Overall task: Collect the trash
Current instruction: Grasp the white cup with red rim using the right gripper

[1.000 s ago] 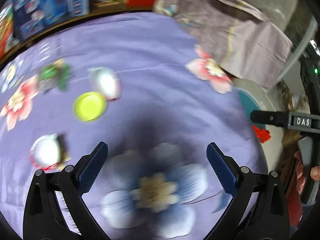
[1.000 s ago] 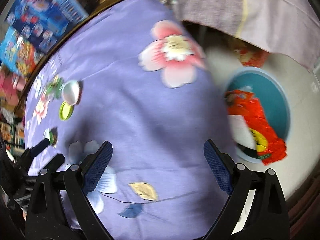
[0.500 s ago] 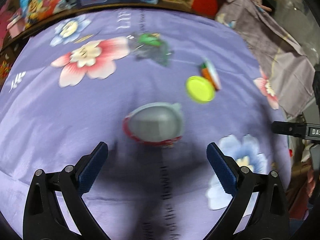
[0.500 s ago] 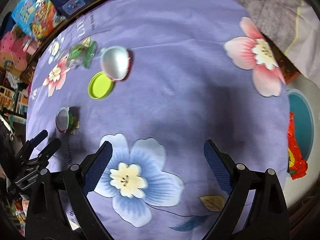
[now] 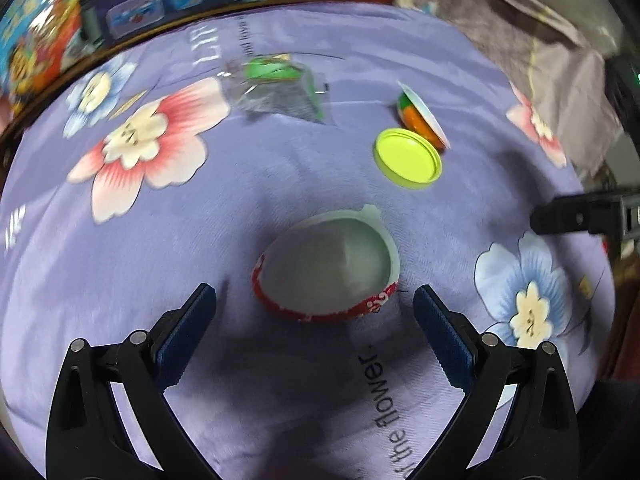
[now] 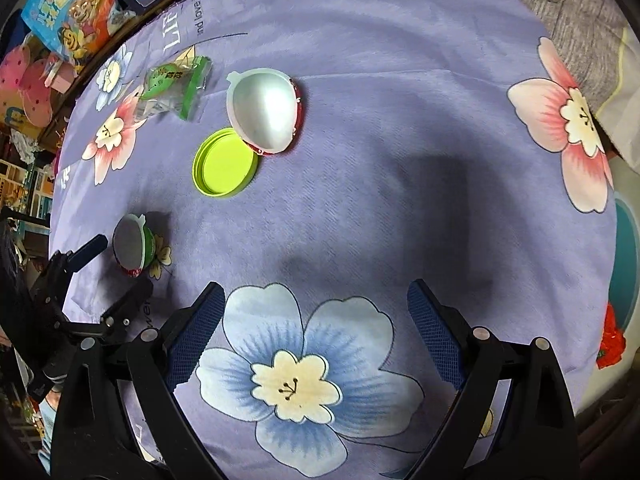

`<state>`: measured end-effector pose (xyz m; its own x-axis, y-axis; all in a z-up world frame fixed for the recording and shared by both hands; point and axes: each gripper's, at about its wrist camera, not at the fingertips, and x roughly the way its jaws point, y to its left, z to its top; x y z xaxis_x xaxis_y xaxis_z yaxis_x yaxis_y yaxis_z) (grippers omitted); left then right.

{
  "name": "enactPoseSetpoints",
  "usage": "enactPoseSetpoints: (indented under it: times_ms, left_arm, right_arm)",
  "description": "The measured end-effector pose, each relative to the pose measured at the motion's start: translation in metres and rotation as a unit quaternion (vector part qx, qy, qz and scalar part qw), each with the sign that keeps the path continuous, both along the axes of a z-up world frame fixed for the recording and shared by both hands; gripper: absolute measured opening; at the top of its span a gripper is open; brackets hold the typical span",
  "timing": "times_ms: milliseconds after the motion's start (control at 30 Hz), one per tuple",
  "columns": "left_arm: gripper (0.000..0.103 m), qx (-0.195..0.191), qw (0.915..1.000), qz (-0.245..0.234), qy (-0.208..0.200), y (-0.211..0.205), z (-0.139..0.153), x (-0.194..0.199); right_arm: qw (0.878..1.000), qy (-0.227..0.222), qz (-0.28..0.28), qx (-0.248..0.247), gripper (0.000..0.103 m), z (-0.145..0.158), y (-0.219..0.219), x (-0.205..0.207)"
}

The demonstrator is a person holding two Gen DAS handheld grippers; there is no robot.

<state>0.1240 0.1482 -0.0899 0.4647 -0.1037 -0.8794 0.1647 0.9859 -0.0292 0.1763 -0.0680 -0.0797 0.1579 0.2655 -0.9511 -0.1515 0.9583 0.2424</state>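
The left gripper (image 5: 314, 316) has swung across the purple flowered cloth (image 5: 280, 184) in the last second and now has a red-rimmed cup (image 5: 328, 268) lying on its side at the center of its frame, mouth toward the camera, just beyond the wide-spread fingers and roughly in line with the gap between them. A second ago that view showed only a blue flower between the fingers, so I'd say the first piece of trash has been picked out and only the final reach and squeeze remain. Nothing is held yet.

In the left view, a lime-green lid (image 5: 408, 158) lies flat at upper right of center, touching a second tipped cup (image 5: 422, 120), and a clear green wrapper (image 5: 280, 88) sits near the top.

The right gripper (image 6: 312, 320) also stands wide and empty, low in its frame over a blue flower. Its view has drifted away from the teal bin (image 6: 628, 260), now a sliver at the right edge with red packaging (image 6: 610, 338) below it. That looks like where the trash should go.
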Motion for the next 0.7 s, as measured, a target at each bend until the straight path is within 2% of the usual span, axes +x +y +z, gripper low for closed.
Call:
enactPoseSetpoints:
  times_ms: [133,233,300,567,700]
  left_arm:
    - [0.099,0.010,0.9996,-0.028,0.003,-0.006,-0.005,0.009]
    - [0.098,0.006,0.9995,-0.030,-0.006,-0.006,-0.007,0.014]
    - [0.072,-0.008,0.9997,-0.024,-0.007,-0.002,-0.006,0.016]
    - [0.072,-0.058,0.9977,0.035,-0.004,0.026,-0.004,0.031]
    - [0.072,-0.070,0.9965,0.046,-0.005,0.031,-0.003,0.035]
  right_arm:
    - [1.000,0.001,-0.003,0.000,0.089,-0.001,0.004,0.007]
    - [1.000,0.001,-0.005,0.002,0.089,-0.002,0.007,0.012]
    - [1.000,0.002,-0.004,0.002,0.089,-0.003,0.008,0.015]
    - [1.000,-0.011,-0.012,0.025,0.089,-0.002,0.024,0.054]
    - [0.999,-0.020,-0.019,0.037,0.089,-0.004,0.031,0.080]
